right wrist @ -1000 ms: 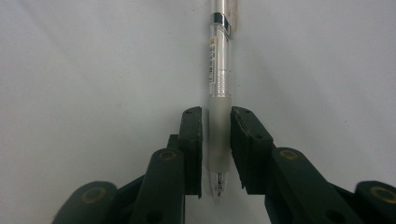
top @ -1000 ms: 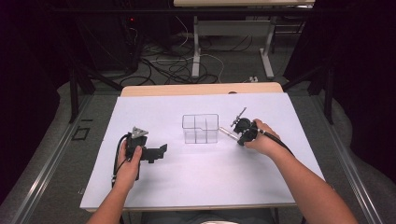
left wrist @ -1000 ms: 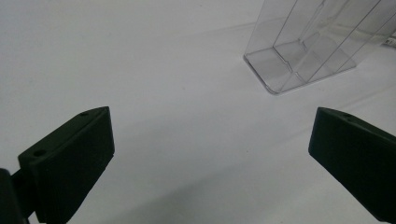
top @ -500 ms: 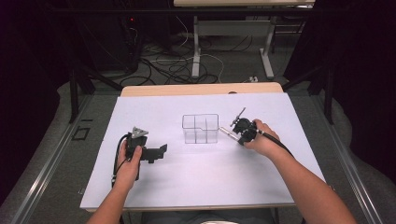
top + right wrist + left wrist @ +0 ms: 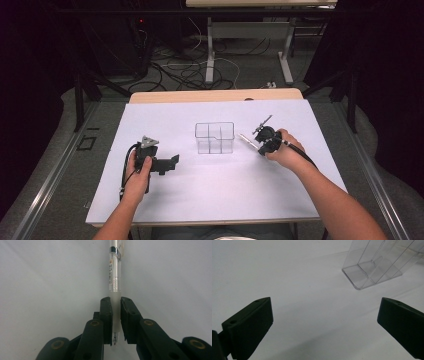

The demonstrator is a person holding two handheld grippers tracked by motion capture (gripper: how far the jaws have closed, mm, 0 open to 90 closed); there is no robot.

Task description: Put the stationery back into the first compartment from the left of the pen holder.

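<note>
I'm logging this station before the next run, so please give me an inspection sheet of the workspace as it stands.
Surface: white sheet over a wooden table.
Job's things: clear pen clamped near its tip; clear divided organizer upright mid-sheet, looks empty.
Clutter: nothing seen.
Grippers: right gripper shut on the pen, beside the organizer; left gripper open, holding nothing.
Cables: one trails from each gripper; loose cables on the floor beyond.
Surroundings: dark room, table legs behind.
</note>
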